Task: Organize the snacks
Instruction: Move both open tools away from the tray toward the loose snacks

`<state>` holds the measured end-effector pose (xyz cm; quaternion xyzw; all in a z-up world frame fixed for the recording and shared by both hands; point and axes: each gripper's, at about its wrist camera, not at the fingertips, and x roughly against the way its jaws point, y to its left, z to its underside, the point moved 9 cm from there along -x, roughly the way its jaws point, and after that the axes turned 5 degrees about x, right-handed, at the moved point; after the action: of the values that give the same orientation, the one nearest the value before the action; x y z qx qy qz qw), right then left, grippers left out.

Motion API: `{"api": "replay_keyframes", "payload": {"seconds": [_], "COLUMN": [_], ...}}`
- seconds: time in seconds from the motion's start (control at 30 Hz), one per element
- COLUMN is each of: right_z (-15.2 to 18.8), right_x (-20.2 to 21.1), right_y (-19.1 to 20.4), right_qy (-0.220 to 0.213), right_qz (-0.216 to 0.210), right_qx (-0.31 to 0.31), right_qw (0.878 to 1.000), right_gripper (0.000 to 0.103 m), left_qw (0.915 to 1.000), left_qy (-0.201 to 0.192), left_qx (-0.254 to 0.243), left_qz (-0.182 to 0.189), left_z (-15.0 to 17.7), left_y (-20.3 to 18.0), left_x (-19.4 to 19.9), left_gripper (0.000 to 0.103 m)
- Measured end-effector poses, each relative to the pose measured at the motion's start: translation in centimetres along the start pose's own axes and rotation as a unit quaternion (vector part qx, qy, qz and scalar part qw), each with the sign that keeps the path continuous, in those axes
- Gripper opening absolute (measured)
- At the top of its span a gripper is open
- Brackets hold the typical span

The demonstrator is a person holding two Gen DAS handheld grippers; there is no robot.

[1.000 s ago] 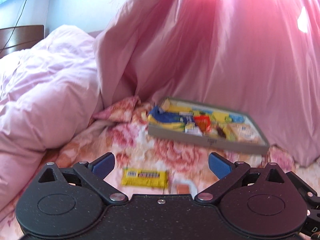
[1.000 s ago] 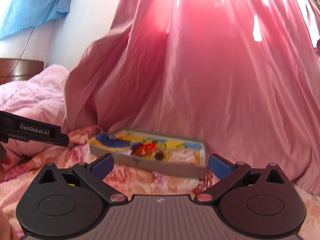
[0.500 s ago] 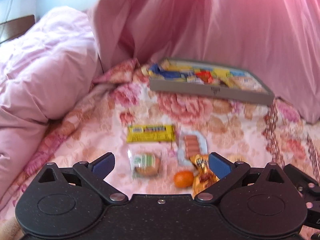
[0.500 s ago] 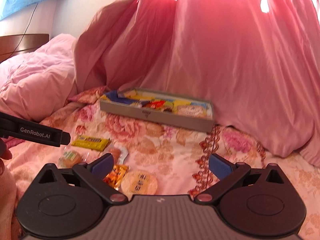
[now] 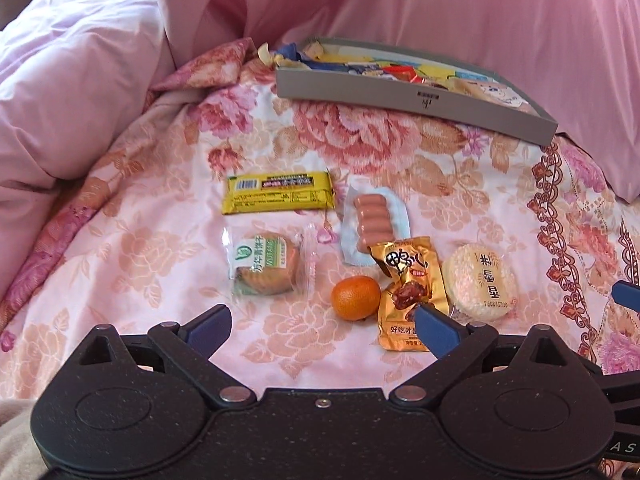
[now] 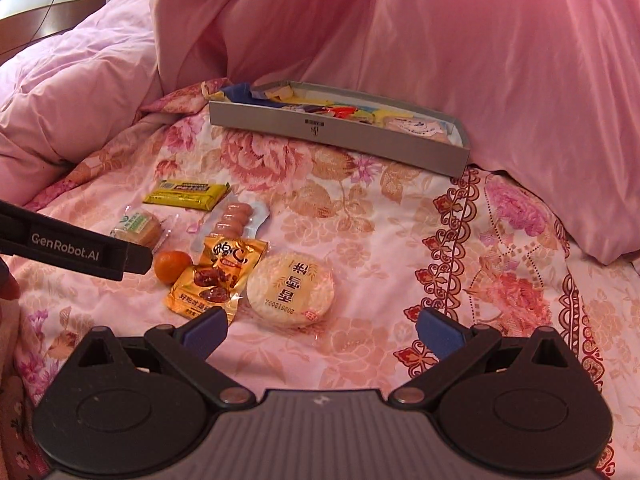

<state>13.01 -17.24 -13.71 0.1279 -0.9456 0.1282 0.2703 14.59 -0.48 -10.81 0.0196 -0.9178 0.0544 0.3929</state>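
Note:
Loose snacks lie on the floral bedspread: a yellow bar (image 5: 278,197), a wrapped biscuit (image 5: 266,266), a sausage pack (image 5: 372,220), a tangerine (image 5: 356,297), a gold date packet (image 5: 410,290) and a round rice cake (image 5: 482,280). They also show in the right wrist view, such as the rice cake (image 6: 290,290) and the tangerine (image 6: 173,266). A grey tray (image 5: 416,100) holding several snacks sits at the back, also seen in the right wrist view (image 6: 340,134). My left gripper (image 5: 322,330) is open and empty just before the tangerine. My right gripper (image 6: 322,330) is open and empty near the rice cake.
A pink duvet (image 5: 72,80) is heaped on the left. A pink curtain (image 6: 440,40) hangs behind the tray and bulges onto the bed at the right. The left gripper's body (image 6: 76,246) crosses the left edge of the right wrist view.
Both grippers have tilted down and moved closer to the bed. The loose snacks have come into full view and the tray now sits higher in both views. Both stay open.

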Motion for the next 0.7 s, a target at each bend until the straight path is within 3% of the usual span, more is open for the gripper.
{"api": "replay_keyframes", "payload": {"seconds": [0.3,0.7], "right_z": [-0.1,-0.5], "right_x": [-2.3,-6.3], "right_y": [-0.5,0.3], "right_qy": [0.021,0.007], "right_qz": [-0.018,-0.076], "right_qx": [0.027,0.114], "right_qw": [0.999,0.990], "right_gripper": [0.103,0.103], "left_qw": [0.9999,0.9984], "left_qy": [0.009,0.002], "left_qx": [-0.007,-0.019], "left_qz": [0.008,0.053], "left_z": [-0.1,-0.9], "left_y": [0.1,-0.9], "left_x": [-1.3,-2.1], "left_gripper": [0.098,0.098]}}
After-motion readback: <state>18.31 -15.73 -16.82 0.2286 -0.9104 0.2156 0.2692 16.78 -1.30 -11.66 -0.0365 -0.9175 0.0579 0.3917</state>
